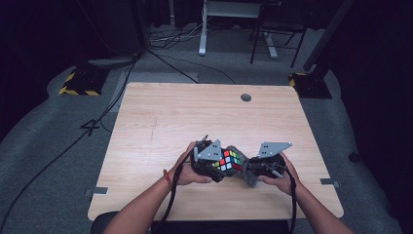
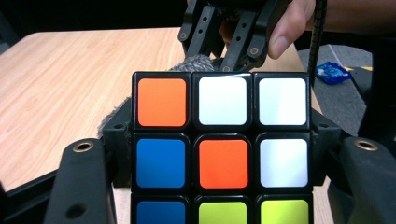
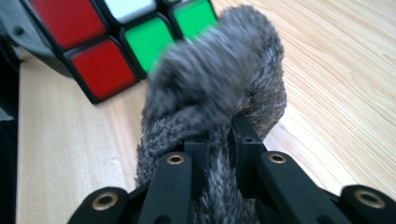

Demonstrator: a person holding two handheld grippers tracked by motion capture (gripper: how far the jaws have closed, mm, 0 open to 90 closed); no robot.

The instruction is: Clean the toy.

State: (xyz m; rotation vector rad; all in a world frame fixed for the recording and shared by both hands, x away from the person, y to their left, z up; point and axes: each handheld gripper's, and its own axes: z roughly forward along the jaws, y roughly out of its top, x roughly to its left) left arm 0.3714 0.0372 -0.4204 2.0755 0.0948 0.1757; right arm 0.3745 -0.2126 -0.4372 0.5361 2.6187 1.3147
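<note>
Cube (image 1: 228, 160), a scrambled colour puzzle, sits above the near middle of the pale wood worktop (image 1: 160, 122), clamped between the jaws of the left gripper (image 1: 217, 164). Right gripper (image 1: 249, 171) has its jaws closed on a grey fuzzy cloth (image 3: 212, 88), which is pressed against the cube's side.

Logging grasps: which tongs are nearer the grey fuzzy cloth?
Right. The right tongs are shut on the grey fuzzy cloth; the left tongs hold the Rubik's cube, the cloth just behind it.
</note>
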